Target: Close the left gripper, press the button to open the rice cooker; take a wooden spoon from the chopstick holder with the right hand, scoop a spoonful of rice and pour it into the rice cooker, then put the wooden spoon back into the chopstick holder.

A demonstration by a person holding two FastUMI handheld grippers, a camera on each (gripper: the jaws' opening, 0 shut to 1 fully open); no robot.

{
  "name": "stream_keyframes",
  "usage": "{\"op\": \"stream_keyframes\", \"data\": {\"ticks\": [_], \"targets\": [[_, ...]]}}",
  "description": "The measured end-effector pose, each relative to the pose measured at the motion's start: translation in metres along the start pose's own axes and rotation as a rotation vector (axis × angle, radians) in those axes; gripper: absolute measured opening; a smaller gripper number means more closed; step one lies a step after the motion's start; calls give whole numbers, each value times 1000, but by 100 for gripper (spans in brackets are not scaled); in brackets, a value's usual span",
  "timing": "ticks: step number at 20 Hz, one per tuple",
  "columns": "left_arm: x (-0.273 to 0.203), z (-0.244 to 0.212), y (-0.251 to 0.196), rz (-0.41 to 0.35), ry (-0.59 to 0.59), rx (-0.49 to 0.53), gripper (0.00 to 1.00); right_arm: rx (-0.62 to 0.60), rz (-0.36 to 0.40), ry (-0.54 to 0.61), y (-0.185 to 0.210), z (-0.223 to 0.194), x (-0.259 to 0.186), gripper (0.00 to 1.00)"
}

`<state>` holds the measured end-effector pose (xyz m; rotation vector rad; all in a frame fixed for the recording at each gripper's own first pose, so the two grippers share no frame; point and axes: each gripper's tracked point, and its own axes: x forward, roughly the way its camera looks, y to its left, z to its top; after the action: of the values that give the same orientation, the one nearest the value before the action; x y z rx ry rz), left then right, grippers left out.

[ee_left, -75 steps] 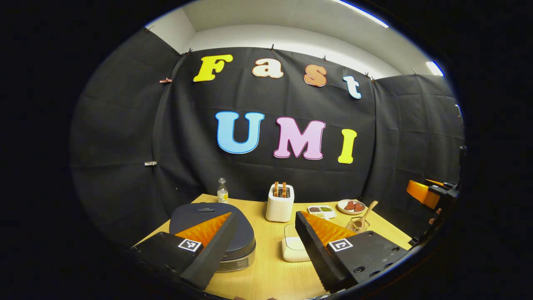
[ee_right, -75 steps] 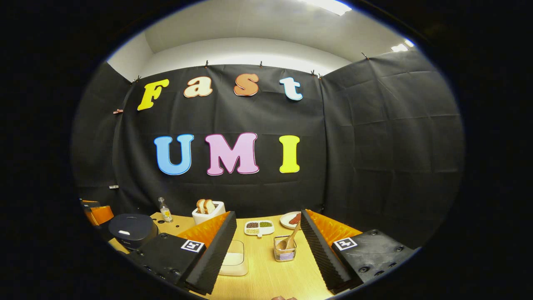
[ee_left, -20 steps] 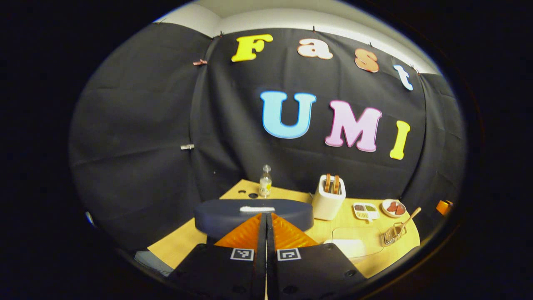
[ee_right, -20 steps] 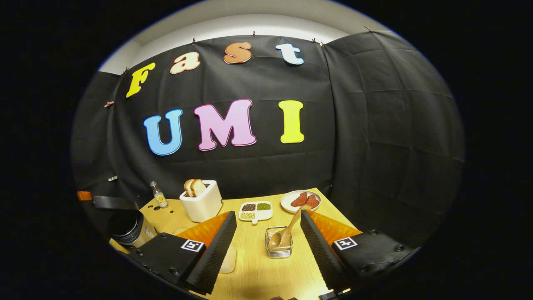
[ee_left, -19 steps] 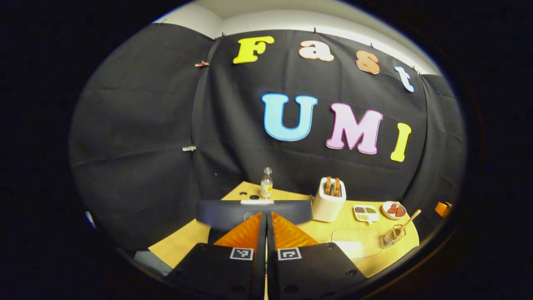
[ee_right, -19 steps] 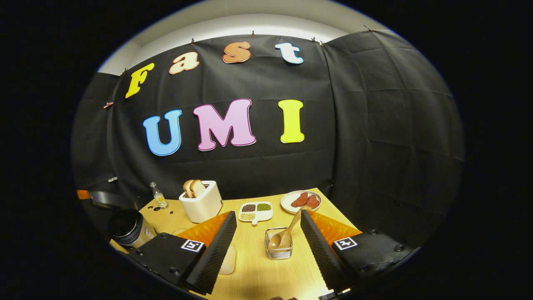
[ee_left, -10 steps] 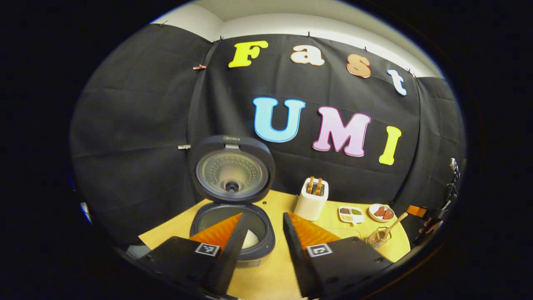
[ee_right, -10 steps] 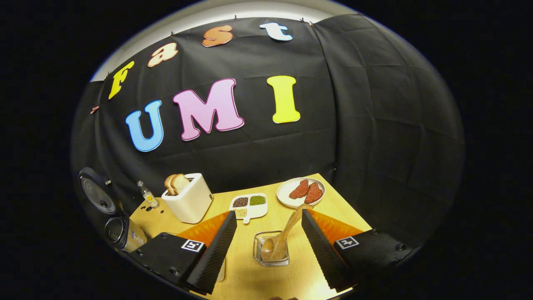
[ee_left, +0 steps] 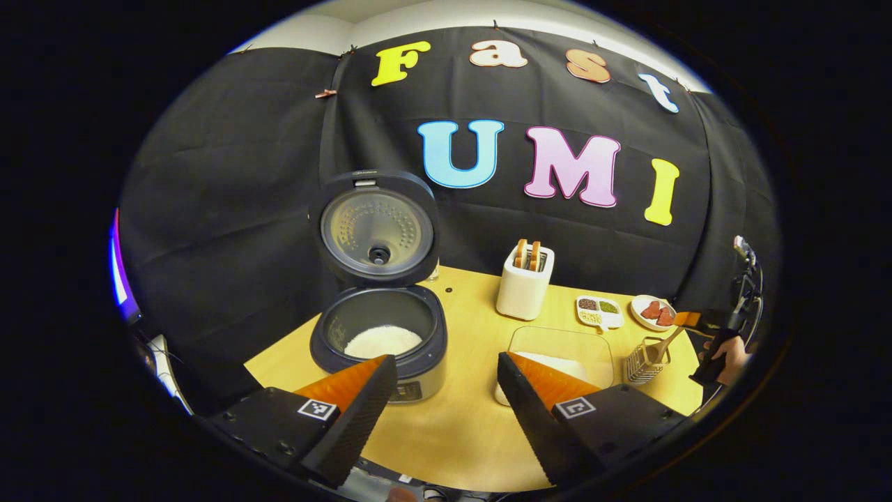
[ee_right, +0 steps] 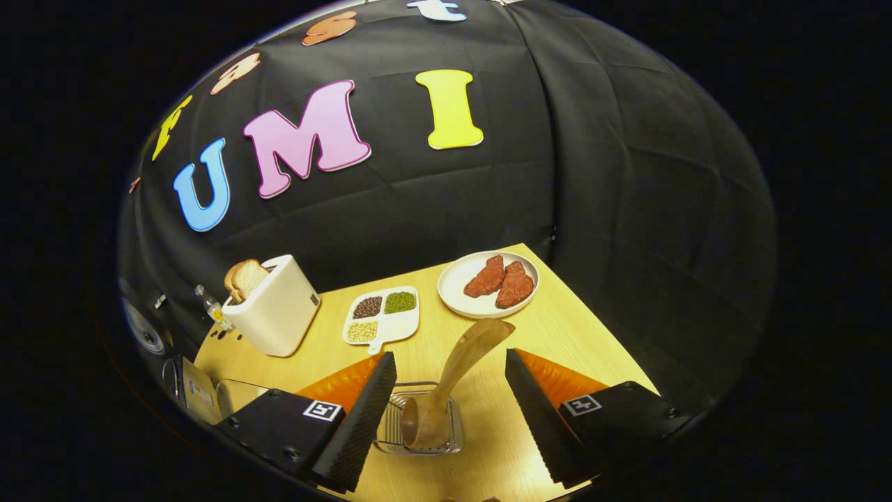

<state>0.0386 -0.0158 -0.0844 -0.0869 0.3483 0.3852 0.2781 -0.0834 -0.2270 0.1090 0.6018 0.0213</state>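
Observation:
The dark rice cooker (ee_left: 425, 328) stands open at the table's left, its lid (ee_left: 378, 226) upright and white rice in its pot. My left gripper (ee_left: 446, 361) hovers open in front of it, holding nothing. A clear container of rice (ee_left: 561, 352) lies right of the cooker. In the right gripper view the wooden spoon (ee_right: 463, 359) leans bowl-down in the wire chopstick holder (ee_right: 454, 425). My right gripper (ee_right: 449, 358) is open just above the holder. The spoon's handle rises between its fingers, untouched. In the left gripper view the right gripper (ee_left: 700, 321) and a hand (ee_left: 732, 352) sit by the holder (ee_left: 644, 351).
A white toaster (ee_right: 275, 314) with bread, a divided dish of beans (ee_right: 383, 314) and a plate of red meat (ee_right: 490, 282) stand behind the holder. The table's right edge and the black cloth wall are close beyond the plate.
The cooker lid has sprung up. My left gripper went from shut to open and drew back. My right gripper dropped closer to the holder, bringing the spoon handle between its fingers.

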Motion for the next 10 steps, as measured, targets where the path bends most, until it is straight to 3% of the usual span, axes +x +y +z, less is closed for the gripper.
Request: {"op": "stream_keyframes", "data": {"ticks": [4,6,9,10], "targets": [[-4,-15,-14,19,20,-13,98,61,40,66,7,-15,27,99],[-8,-17,-15,30,16,-19,98,69,57,101,7,-23,36,92],[-11,-27,-24,1,29,-24,98,112,48,135,4,-28,50,67],[-10,-31,-25,-1,38,-14,98,127,45,151,4,-31,52,43]]}}
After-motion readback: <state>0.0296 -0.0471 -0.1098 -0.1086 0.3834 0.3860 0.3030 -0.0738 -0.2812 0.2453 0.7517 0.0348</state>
